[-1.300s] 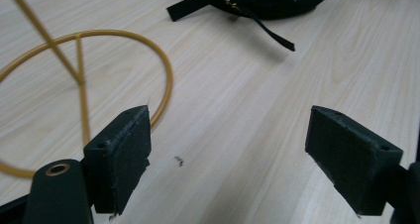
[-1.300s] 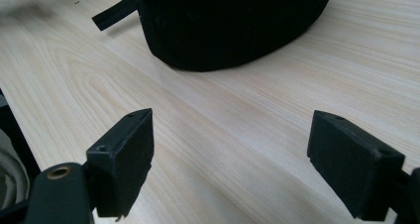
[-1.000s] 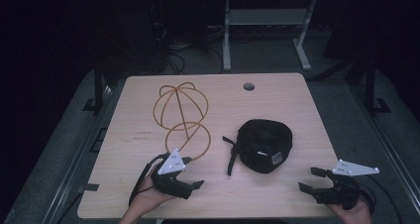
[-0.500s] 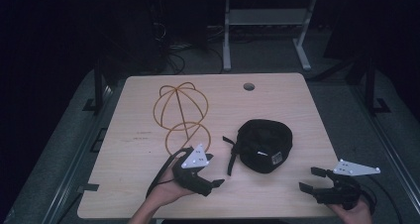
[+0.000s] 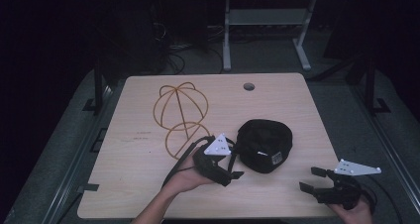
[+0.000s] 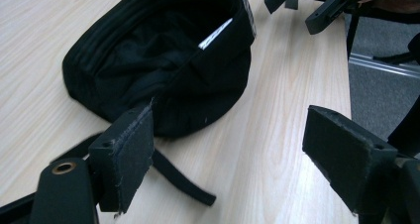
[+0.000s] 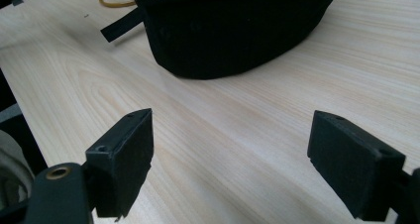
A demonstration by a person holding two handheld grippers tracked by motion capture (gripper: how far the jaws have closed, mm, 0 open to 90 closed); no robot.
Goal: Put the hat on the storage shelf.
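Observation:
A black cap (image 5: 265,144) lies upside down on the wooden table (image 5: 133,154), right of centre, with its opening facing up and a loose strap (image 6: 183,182) trailing out. A gold wire hat frame (image 5: 181,112) stands to its left. My left gripper (image 5: 236,163) is open just left of the cap; in the left gripper view the cap (image 6: 163,60) lies just ahead of the left gripper's (image 6: 233,154) spread jaws, with nothing between them. My right gripper (image 5: 311,180) is open near the front right corner, pointing at the cap (image 7: 237,26) from a short distance.
A round cable hole (image 5: 248,86) sits near the table's far edge. Beyond the table a white metal stand (image 5: 262,21) and cables rest on the dark floor. The table's right edge (image 6: 346,60) drops off close behind the cap.
My left gripper has moved right and slightly forward, from beside the wire frame's base up to the cap's left side. The right gripper has stayed in place.

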